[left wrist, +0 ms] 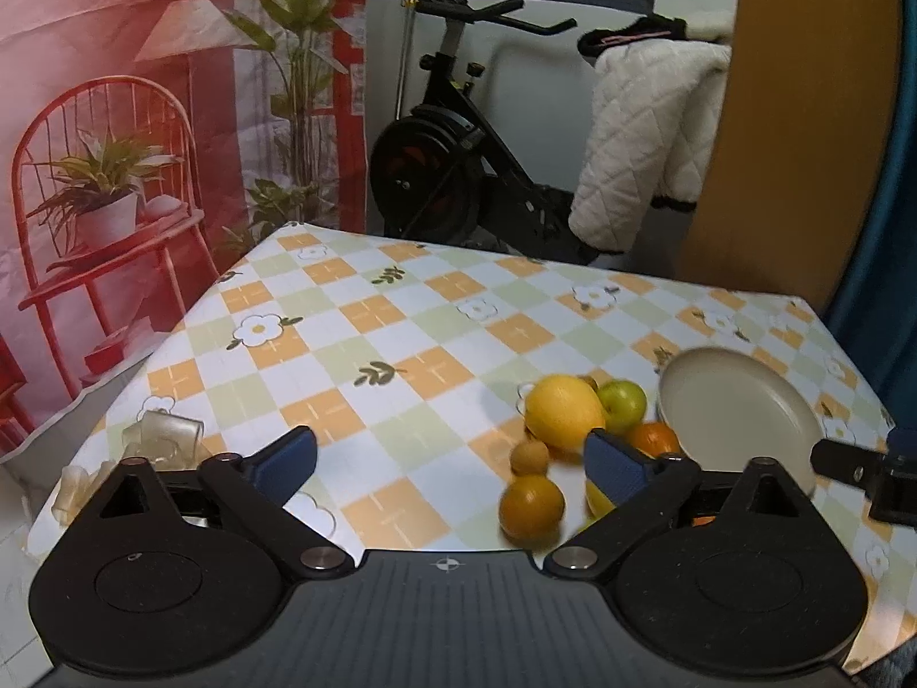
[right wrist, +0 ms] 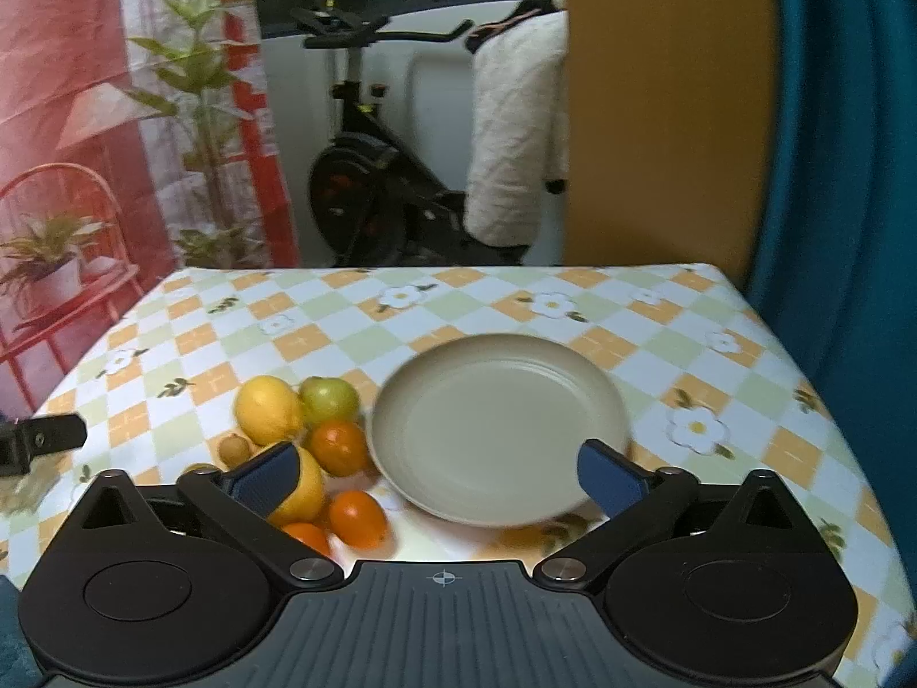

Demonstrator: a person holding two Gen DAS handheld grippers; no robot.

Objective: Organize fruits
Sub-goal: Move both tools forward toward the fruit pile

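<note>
A pile of fruit lies on the checked tablecloth point(left wrist: 401, 344): a lemon point(left wrist: 564, 413), a green apple point(left wrist: 623, 404), several oranges point(left wrist: 532, 507) and a small brown fruit point(left wrist: 530, 457). Just right of the pile stands an empty beige plate point(left wrist: 739, 413). My left gripper point(left wrist: 447, 453) hovers open over the cloth at the pile's left side, holding nothing. My right gripper point(right wrist: 438, 464) is open above the near rim of the plate point(right wrist: 498, 418). Its left finger hides part of a yellow fruit point(right wrist: 306, 484). The lemon point(right wrist: 266, 410), apple point(right wrist: 329, 398) and oranges point(right wrist: 358, 519) sit left of the plate.
Clear plastic pieces point(left wrist: 166, 438) lie at the table's near left corner. Behind the table's far edge stand an exercise bike point(left wrist: 447, 172) and a hanging white quilted garment point(left wrist: 647, 143). A red printed backdrop point(left wrist: 114, 143) hangs on the left, with a blue curtain point(right wrist: 848, 172) on the right.
</note>
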